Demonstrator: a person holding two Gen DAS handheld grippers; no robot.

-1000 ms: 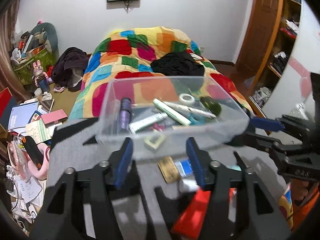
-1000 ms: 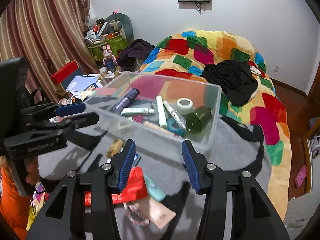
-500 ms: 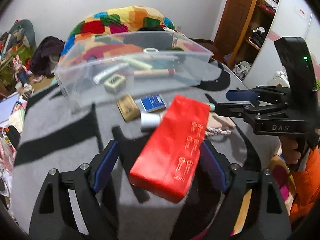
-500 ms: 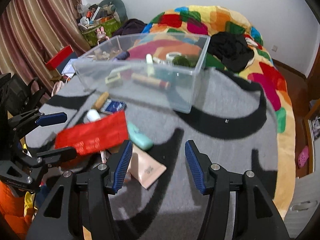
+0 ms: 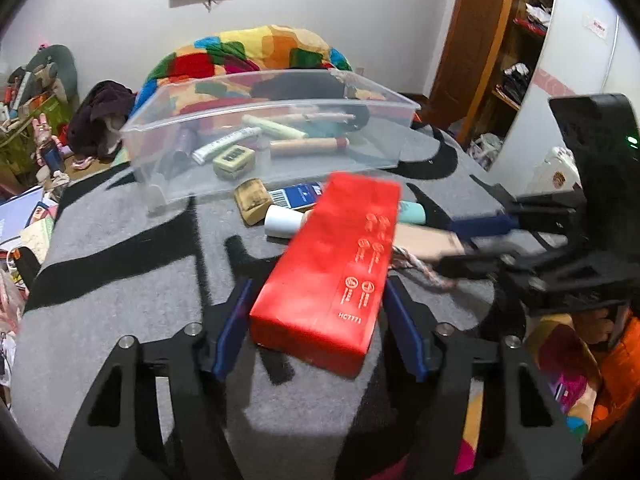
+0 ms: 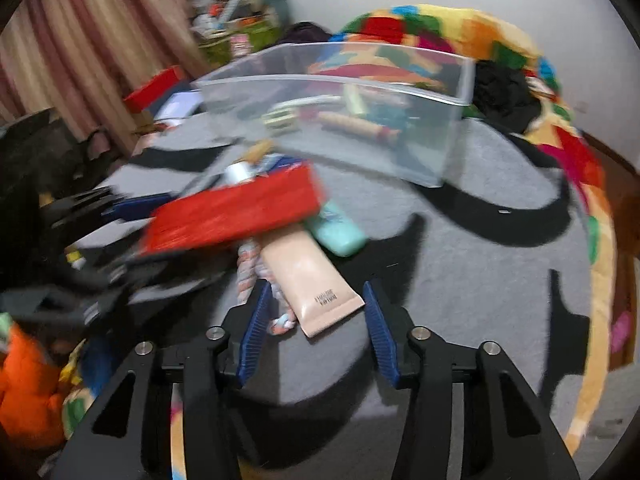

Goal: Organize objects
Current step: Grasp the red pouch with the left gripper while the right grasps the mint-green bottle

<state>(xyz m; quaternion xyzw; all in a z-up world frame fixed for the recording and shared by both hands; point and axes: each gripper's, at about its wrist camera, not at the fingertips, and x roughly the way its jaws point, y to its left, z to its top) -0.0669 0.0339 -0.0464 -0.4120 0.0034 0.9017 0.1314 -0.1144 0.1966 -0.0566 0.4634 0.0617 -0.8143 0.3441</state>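
Observation:
A red box (image 5: 332, 264) lies slanted on the grey cloth (image 5: 120, 312), its far end resting on smaller items. My left gripper (image 5: 320, 292) straddles its near end, jaws closing, each pad a sliver off a side. A beige tube (image 6: 308, 276) and a braided rope (image 6: 246, 276) lie between the pads of my right gripper (image 6: 316, 300), whose jaws are also closing without a clear squeeze. In the left wrist view the right gripper (image 5: 460, 244) shows blurred at the right. The clear bin (image 5: 264, 184) behind holds several tubes and small things.
A white cylinder (image 5: 284, 222), a tan block (image 5: 252, 200), a blue card (image 5: 298, 194) and a mint case (image 6: 338, 232) crowd the red box's far end. A patchwork bed (image 6: 500, 40) lies beyond the bin. Floor clutter (image 5: 28, 216) is left, a wooden wardrobe (image 5: 480, 60) right.
Both grippers have sunk from above the bin to the cloth. The left jaws widened, then narrowed around the red box. The right gripper came down over the tube and rope.

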